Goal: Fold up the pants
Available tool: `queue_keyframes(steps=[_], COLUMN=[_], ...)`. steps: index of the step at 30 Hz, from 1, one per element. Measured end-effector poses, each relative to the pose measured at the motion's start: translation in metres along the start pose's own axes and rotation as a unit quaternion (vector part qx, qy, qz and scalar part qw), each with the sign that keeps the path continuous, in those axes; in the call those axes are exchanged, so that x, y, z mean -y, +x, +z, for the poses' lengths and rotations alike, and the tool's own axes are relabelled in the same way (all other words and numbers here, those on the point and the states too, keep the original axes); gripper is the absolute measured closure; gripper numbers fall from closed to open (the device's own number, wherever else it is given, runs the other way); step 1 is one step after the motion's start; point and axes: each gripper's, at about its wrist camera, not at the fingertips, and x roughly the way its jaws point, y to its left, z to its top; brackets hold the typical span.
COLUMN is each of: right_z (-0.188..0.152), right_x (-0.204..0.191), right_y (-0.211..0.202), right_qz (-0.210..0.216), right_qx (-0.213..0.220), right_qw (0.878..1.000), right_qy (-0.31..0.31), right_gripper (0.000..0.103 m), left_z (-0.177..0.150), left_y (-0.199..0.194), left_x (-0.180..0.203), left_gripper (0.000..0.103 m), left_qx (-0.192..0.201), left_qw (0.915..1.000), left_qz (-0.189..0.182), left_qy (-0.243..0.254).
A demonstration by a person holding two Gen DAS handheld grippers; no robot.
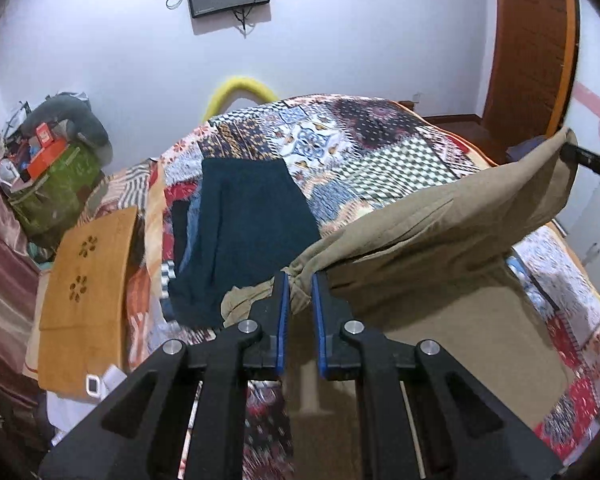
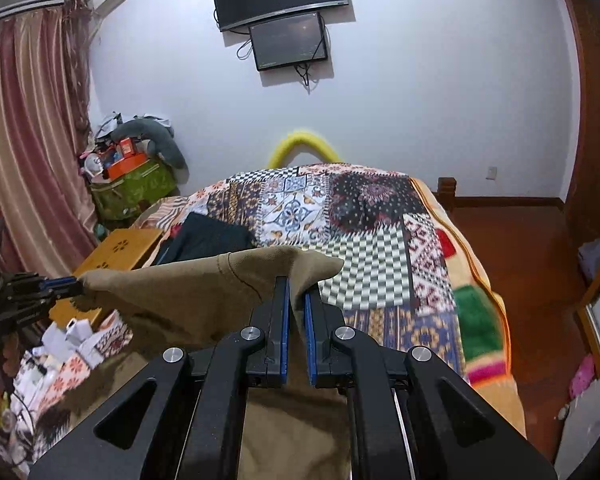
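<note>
Two tools hold the same cloth, one at each end. Nearest to the left wrist camera, the left tool (image 1: 300, 280) has its blue pads pressed together on a bunched corner of the khaki pants (image 1: 440, 220). In the right wrist view the right tool (image 2: 296, 284) is also clamped, with a fold of the same cloth standing up between its pads.

Between the two tools the pants hang as one stretched band, raised above the bed (image 1: 380, 152). The lower part of the cloth drops down and lies on the patchwork blanket under the tools. The long axis of the held edge goes from one tool to the other, so across the bed, not along it. From the left tool the band runs away to the right and a little upward, up to the tip of the right tool at the picture edge. From the right tool it runs to the left, where the left tool is seen gripping the other corner.

Both hands seem about equally near to the free part of the bed in front. I judge that the coming move is to carry this edge forward and lay it down, and for this the two tools must go together, so that the band stays straight.

Farther on, a folded dark blue garment (image 1: 244, 236) lies on the blanket, left of the middle
</note>
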Motion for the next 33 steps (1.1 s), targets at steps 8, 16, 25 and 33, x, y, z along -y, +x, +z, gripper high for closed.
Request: queue_keyframes(steps=[8,16,25,33], right_z=[-0.059,-0.121,-0.18,-0.206], right_x=[-0.008,-0.012,-0.006,-0.008], right_y=[-0.042,-0.054,-0.053,-0.064], right_qz=[0.002,-0.008,-0.021,-0.057], right_qx=[-0.006,-0.046,-0.105,-0.131], right_qw=[1.0,0.999,0.992,0.988], right_qy=[0.018,0.027,0.06,0.055], right_gripper=[0.097,0.097,0.093,0.09], left_z=[-0.042,-0.087,-0.122,-0.128], left_y=[-0.03,-0.034,-0.032,-0.042], left_x=[0.013,0.018,0.019,0.018], left_gripper=[0.092,0.092,0.09,0.044], left_qx=[-0.008,-0.029,-0.055,-0.052], left_qw=[0.9998,0.9992,0.9982,0.9981], left_qz=[-0.018,-0.027,-0.022,-0.016], left_qy=[0.01,-0.003,-0.012,-0.028])
